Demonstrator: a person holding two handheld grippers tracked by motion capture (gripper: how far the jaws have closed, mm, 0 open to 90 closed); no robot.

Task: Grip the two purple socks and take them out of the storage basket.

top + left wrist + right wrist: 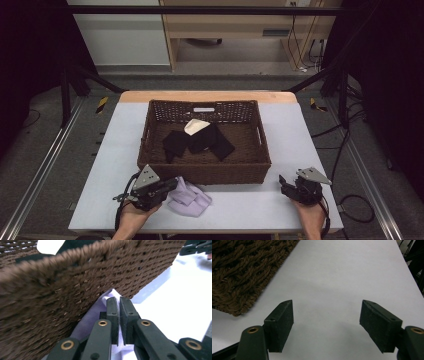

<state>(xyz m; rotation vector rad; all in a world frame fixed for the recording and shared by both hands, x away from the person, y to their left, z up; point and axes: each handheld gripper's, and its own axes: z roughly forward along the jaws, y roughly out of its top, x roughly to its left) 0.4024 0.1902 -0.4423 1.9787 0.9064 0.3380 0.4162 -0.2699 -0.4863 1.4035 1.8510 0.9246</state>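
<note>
Left gripper [172, 186] clamps a lilac cloth [190, 198] in front of the basket [205, 172].

The cloth lies crumpled on the white table [250, 205], just against the wicker wall, with the left jaws pressed together on its edge. The right gripper [327, 325] rests apart near the basket's right corner, jaws spread wide over bare tabletop. Black cloths [197, 141] lie inside the basket.
</note>
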